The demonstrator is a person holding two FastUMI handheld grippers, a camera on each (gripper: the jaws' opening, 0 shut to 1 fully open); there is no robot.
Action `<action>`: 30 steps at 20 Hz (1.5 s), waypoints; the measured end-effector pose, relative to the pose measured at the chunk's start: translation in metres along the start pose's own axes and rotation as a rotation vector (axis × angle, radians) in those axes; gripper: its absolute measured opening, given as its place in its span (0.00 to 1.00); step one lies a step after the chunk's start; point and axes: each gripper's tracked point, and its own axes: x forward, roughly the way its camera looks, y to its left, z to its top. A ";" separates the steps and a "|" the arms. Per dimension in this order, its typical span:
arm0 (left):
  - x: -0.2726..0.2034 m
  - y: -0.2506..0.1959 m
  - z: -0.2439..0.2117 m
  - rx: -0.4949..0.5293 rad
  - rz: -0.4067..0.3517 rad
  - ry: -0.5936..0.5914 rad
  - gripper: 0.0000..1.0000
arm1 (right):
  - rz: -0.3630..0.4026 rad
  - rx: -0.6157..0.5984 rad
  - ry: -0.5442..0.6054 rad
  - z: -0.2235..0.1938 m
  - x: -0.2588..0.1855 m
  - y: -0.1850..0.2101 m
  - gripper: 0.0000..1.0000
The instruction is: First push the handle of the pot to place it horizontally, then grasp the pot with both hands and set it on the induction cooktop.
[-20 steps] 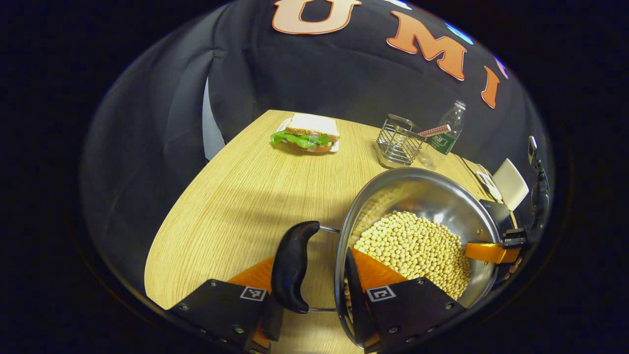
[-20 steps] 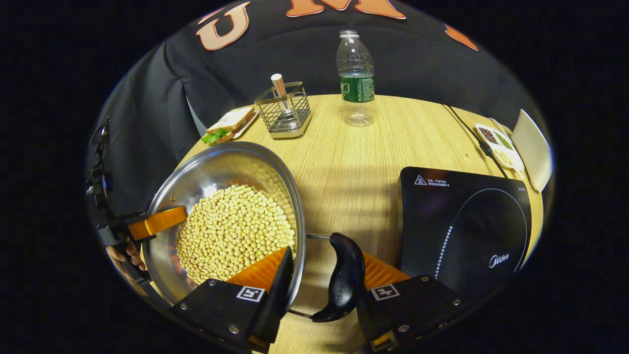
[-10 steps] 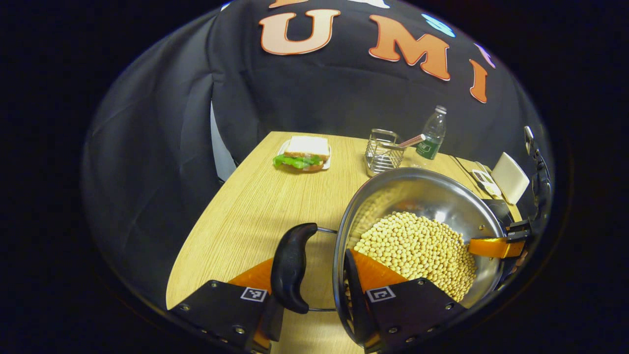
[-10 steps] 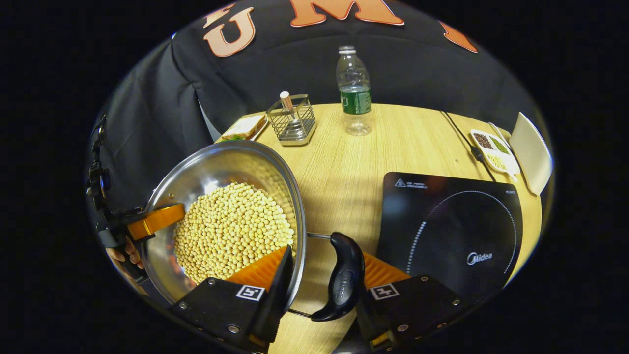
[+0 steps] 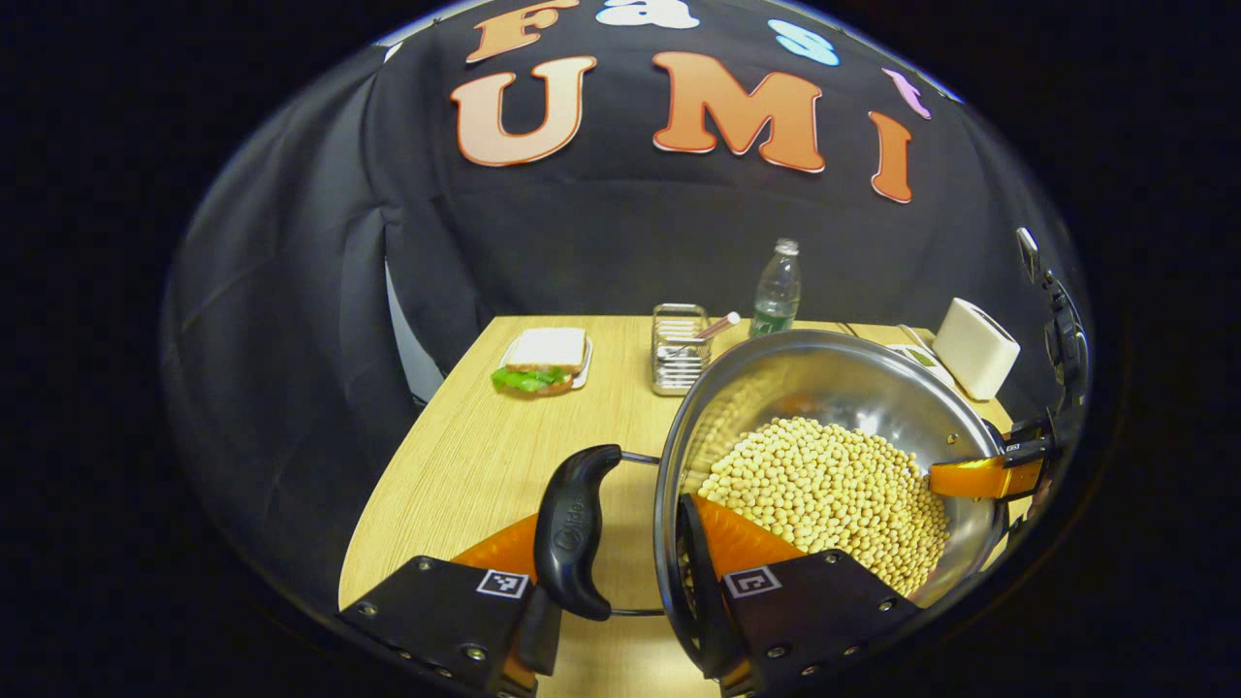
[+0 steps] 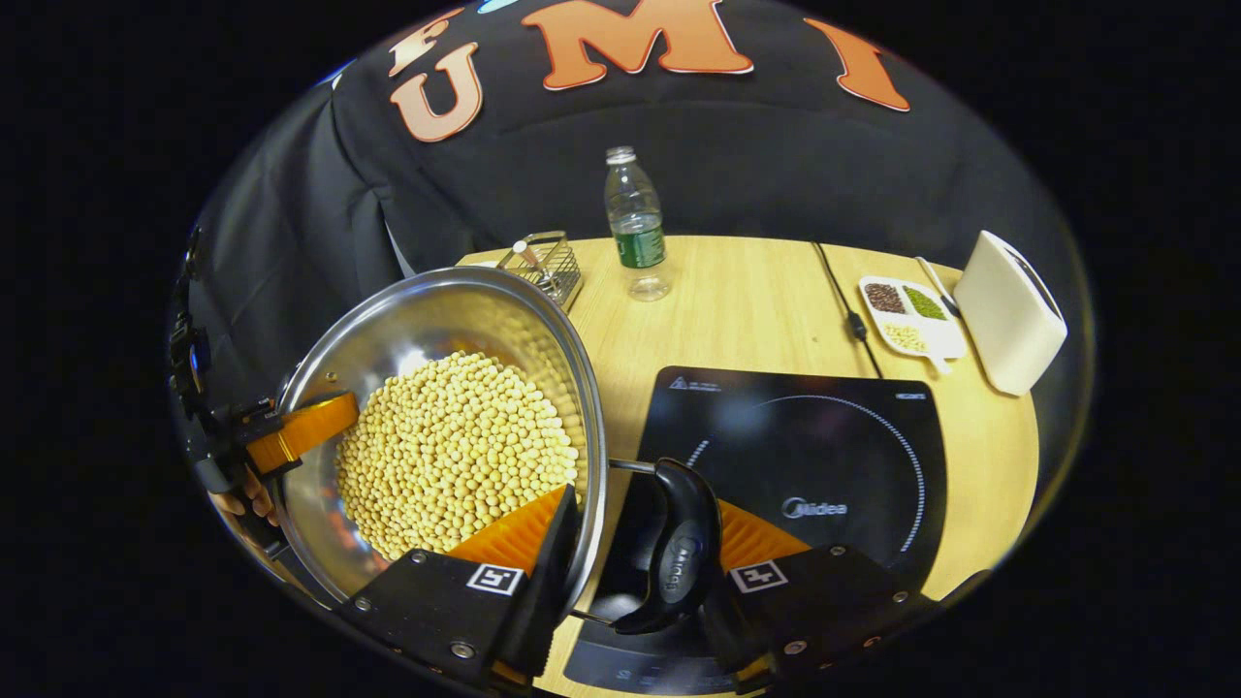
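Left gripper view: left tongs (image 5: 625,567) closed across the pot (image 5: 824,388), one finger outside against the black side handle (image 5: 574,531), the other inside the rim among the yellow beans (image 5: 824,494). Pot held off the bench (image 5: 465,446), tilted, just ahead and to the right of these tongs. Right tongs (image 5: 984,477) at the pot's far rim, one finger reaching in over the beans. Farther ahead on the bench: a sandwich on a plate (image 5: 541,359) to the left, a wire basket (image 5: 679,349), a plastic bottle (image 5: 776,289), a white box (image 5: 975,361) to the right.

Right gripper view: right tongs (image 6: 630,553) closed across the pot (image 6: 446,330) likewise, one finger inside the rim by the beans (image 6: 456,451), the other outside behind the pot's second black handle (image 6: 679,557). Pot ahead and to the left of these tongs, held in the air. Induction cooktop (image 6: 805,456) under and to the right of these tongs, its near corner below the handle. Left tongs (image 6: 301,431) at the pot's far-left rim, fingers of a hand (image 6: 242,499) below them. Beyond: wire basket (image 6: 543,257), bottle (image 6: 635,223), a divided dish (image 6: 911,315), the white box (image 6: 1008,310).
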 end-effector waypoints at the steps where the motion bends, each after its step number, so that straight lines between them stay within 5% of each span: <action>1: 0.000 -0.001 -0.002 0.000 -0.007 -0.008 0.58 | -0.010 -0.006 -0.008 0.000 -0.001 0.000 0.63; 30: 0.017 -0.001 0.009 0.069 -0.150 0.005 0.58 | -0.125 0.065 -0.032 -0.005 -0.012 0.002 0.63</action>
